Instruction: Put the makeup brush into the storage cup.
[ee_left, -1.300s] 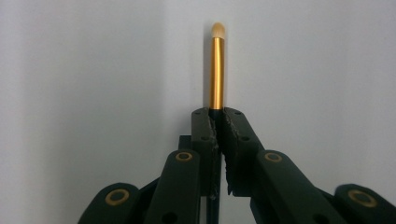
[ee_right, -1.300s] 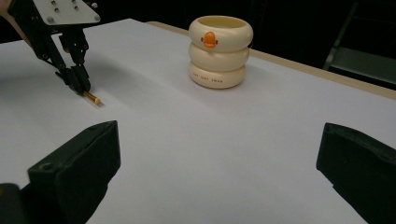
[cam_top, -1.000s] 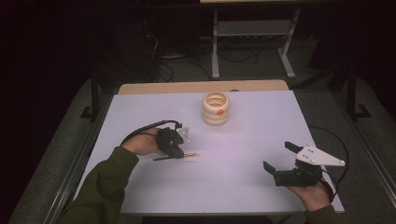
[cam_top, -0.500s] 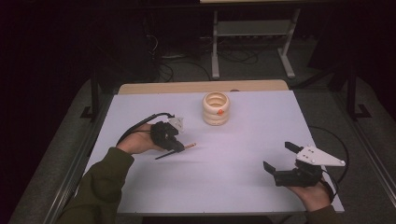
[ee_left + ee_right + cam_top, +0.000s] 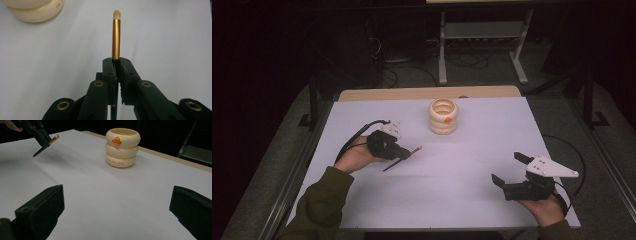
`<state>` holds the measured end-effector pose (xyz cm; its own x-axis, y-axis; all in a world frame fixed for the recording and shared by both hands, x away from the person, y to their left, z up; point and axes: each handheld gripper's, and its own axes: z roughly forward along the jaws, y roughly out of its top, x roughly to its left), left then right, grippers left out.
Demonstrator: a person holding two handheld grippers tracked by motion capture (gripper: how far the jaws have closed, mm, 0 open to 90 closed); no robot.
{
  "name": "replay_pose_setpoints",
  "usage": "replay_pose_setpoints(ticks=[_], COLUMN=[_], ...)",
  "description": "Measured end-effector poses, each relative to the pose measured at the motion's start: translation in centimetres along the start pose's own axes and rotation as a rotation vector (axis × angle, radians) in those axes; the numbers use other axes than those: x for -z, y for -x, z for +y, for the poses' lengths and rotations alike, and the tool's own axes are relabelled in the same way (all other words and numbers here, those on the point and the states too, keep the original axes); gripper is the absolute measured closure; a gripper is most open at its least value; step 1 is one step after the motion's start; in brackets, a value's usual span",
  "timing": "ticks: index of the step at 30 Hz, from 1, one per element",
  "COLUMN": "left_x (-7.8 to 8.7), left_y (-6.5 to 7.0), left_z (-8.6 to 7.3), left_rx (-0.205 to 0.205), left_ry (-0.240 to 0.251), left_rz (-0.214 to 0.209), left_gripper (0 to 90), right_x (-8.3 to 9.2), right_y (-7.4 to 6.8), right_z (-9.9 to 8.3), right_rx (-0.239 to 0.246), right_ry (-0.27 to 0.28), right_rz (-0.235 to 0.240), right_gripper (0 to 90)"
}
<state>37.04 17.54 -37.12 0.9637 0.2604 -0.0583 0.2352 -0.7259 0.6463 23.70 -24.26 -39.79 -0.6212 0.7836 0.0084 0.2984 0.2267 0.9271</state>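
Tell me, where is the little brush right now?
In the high view, the brush is clamped in the left tongs above the table's left half, tip toward the cream cup.

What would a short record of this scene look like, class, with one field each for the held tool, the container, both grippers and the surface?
held tool: makeup brush, gold ferrule, pale tip, clamped in the left gripper, off the table
container: cream ringed cup with an orange duck beak, upright, open top
left gripper: shut on the brush handle
right gripper: fingers wide apart, nothing between them
surface: white table
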Motion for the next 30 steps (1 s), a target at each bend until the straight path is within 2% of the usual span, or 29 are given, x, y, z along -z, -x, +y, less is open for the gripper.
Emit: replay_pose_setpoints(ticks=[2, 5, 11, 18, 25, 30], left_x=[0.1, 0.7, 1.6, 2.1, 2.8, 3.1], left_y=[0.1, 0.5, 1.1, 1.7, 2.5, 2.9], left_z=[-0.1, -0.3, -0.7, -1.5, -2.2, -2.8], left_rx=[0.001, 0.020, 0.033, 0.040, 0.068, 0.078], left_ry=[0.012, 0.067, 0.139, 0.208, 0.272, 0.308], left_rz=[0.005, 0.031, 0.053, 0.064, 0.083, 0.088], left_gripper=[83.6, 83.5, 83.6, 83.5, 83.6, 83.5], right_x=[0.0, -0.1, -0.3, -1.0, -1.7, -2.4], right_y=[0.0, 0.1, 0.1, 0.1, 0.0, -0.2], right_z=[0.0, 0.2, 0.3, 0.8, 1.9, 2.7], right_rx=[-0.002, 0.005, 0.000, -0.019, -0.033, -0.018], right_ry=[0.000, 0.003, 0.005, 0.027, 0.060, 0.074], right_rz=[0.001, 0.005, 0.022, 0.091, 0.145, 0.169], right_gripper=[0.0, 0.0, 0.0, 0.0, 0.0, 0.0])
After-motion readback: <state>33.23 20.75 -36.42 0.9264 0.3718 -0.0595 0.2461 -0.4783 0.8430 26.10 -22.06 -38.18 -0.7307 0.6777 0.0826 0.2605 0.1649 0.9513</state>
